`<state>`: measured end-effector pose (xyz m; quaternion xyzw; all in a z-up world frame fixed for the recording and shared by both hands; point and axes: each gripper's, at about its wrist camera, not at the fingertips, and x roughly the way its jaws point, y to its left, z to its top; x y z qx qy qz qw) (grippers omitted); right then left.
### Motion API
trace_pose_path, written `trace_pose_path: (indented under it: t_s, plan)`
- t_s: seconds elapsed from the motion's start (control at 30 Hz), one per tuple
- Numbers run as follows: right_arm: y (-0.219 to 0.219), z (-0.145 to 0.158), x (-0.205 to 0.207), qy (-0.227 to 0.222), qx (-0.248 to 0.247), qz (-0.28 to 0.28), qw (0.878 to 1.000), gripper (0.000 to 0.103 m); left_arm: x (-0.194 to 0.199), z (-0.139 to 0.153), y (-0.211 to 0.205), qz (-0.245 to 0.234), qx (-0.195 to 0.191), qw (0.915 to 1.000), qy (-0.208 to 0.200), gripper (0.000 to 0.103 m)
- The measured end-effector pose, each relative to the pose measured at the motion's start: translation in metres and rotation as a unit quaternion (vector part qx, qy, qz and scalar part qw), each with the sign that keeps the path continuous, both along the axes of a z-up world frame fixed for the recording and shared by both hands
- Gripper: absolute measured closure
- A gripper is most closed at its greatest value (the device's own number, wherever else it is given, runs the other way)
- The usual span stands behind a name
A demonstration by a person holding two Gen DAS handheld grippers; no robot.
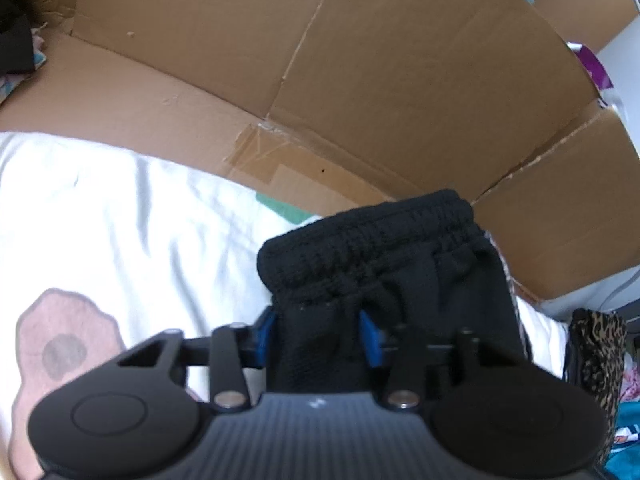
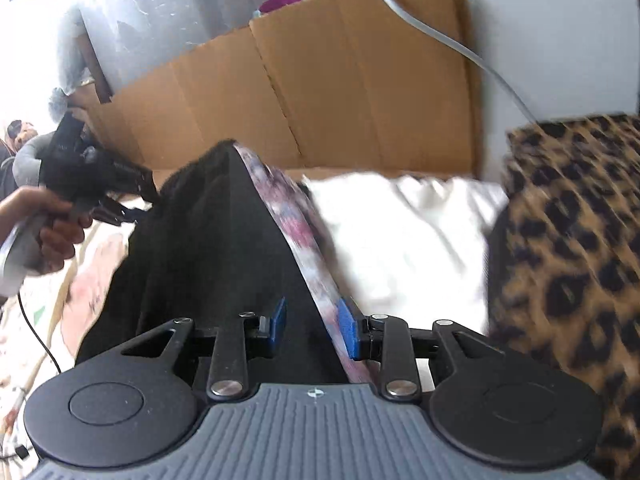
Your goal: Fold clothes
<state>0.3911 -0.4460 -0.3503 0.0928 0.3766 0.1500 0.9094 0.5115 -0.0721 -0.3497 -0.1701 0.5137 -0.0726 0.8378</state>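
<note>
Two grippers share one load: my left gripper (image 1: 318, 334) pinches the black knitted garment with the gathered elastic waistband (image 1: 372, 236) between its blue pads, and my right gripper (image 2: 312, 326) has its blue pads pressed onto the same black cloth (image 2: 208, 240) where a strip of purple-and-white floral fabric (image 2: 296, 228) runs along its edge. The garment hangs stretched between the two, lifted above the white bedsheet (image 1: 100, 208) with a pink blotch print. In the right wrist view I see the left gripper (image 2: 120, 196) gripping the far end, held by a hand (image 2: 44, 232).

Flattened brown cardboard sheets (image 1: 360, 60) stand as a wall just behind the bed, with tape over one seam. A leopard-print cloth (image 2: 568, 240) lies near on the right, touching the white sheet, blurred. A grey cable (image 2: 460, 44) crosses the pale wall above the cardboard. I can read no lettering anywhere; a small white mark on each gripper body is too small to make out.
</note>
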Motion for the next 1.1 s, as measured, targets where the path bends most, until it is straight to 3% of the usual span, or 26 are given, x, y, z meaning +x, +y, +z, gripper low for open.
trace_pose_path:
  t_s: [0.1, 0.23, 0.27, 0.33, 0.43, 0.6, 0.73, 0.8, 0.87, 0.93, 1.0, 1.1]
  plan:
    - [0.015, 0.003, 0.019, -0.01, -0.003, 0.015, 1.0, 0.067, 0.003, 0.013, 0.002, -0.013, 0.019, 0.9996, -0.015, 0.076]
    - [0.038, 0.001, 0.041, -0.019, -0.017, 0.037, 0.999, 0.067, 0.009, 0.02, 0.011, -0.015, 0.027, 0.9994, -0.015, 0.077]
    - [0.043, 0.0, 0.047, -0.02, -0.023, 0.042, 0.999, 0.067, 0.011, 0.02, 0.011, -0.023, 0.032, 0.9992, -0.01, 0.077]
    - [0.051, -0.001, 0.056, -0.022, -0.037, 0.043, 0.998, 0.067, 0.014, 0.021, 0.012, -0.033, 0.044, 0.9985, 0.002, 0.064]
    - [0.053, -0.004, 0.061, -0.016, -0.046, 0.032, 0.998, 0.067, 0.016, 0.031, 0.012, -0.047, 0.064, 0.9968, 0.003, 0.054]
    - [0.048, -0.014, 0.055, -0.003, -0.074, 0.023, 0.997, 0.067, 0.012, 0.06, 0.006, -0.08, 0.096, 0.9917, -0.029, 0.052]
    - [0.049, -0.017, 0.046, -0.016, -0.101, 0.034, 0.994, 0.067, 0.012, 0.074, -0.006, -0.101, 0.087, 0.9901, -0.044, 0.052]
    - [0.048, -0.019, 0.046, -0.015, -0.102, 0.038, 0.994, 0.067, 0.031, 0.082, -0.022, -0.109, 0.082, 0.9896, -0.046, 0.052]
    - [0.048, -0.019, 0.047, -0.017, -0.104, 0.045, 0.993, 0.071, 0.031, 0.086, -0.033, -0.12, 0.078, 0.9886, -0.046, 0.052]
    - [0.047, -0.018, 0.047, -0.024, -0.107, 0.047, 0.993, 0.092, 0.031, 0.087, -0.045, -0.134, 0.076, 0.9871, -0.046, 0.052]
    - [0.043, -0.017, 0.049, -0.024, -0.101, 0.041, 0.994, 0.098, 0.023, 0.081, -0.061, -0.147, 0.077, 0.9853, -0.04, 0.052]
    - [0.037, -0.018, 0.052, -0.025, -0.097, 0.033, 0.994, 0.1, 0.017, 0.059, -0.095, -0.166, 0.081, 0.9824, -0.03, 0.052]
